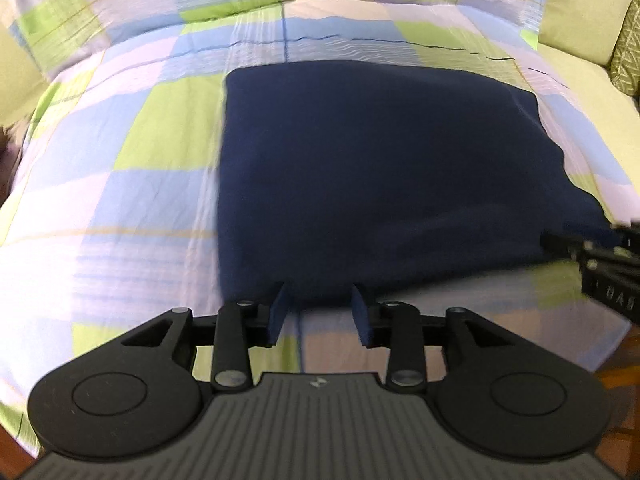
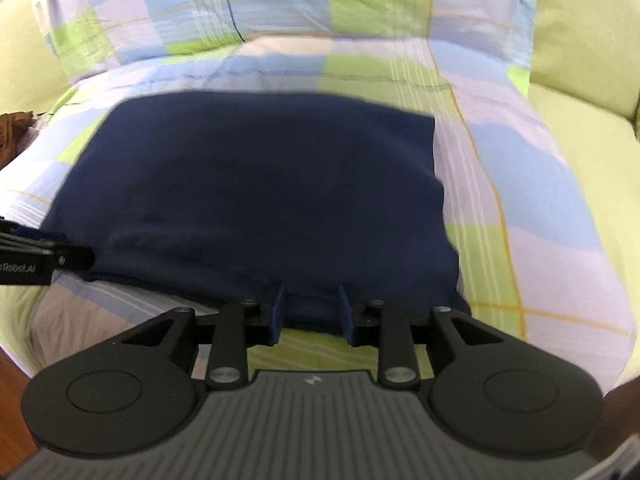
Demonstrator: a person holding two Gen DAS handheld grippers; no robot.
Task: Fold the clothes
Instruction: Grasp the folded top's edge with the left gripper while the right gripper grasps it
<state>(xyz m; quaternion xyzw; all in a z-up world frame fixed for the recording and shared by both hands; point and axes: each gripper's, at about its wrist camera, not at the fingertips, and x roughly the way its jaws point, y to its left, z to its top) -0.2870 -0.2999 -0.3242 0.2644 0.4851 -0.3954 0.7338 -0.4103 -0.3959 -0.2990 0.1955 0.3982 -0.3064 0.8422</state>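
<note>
Where the plaid bedspread (image 1: 120, 160) spreads, green cushions (image 1: 580, 8) beyond.

Both tools share one build. The left claw (image 1: 320, 310) has two flat blue fingers (image 1: 279, 312) mounted on black linkage bars pinned with round silver screws. Behind them sit two black, round-lobed housings, each with a raised disc, flanking a grey ribbed plate that bears a small pale logo. The right claw (image 2: 312, 312) shows the same blue fingers (image 2: 346, 312), black links, silver screws and grey ribbed plate. White lettering marks the black side of each tool where the other camera catches it.
</note>
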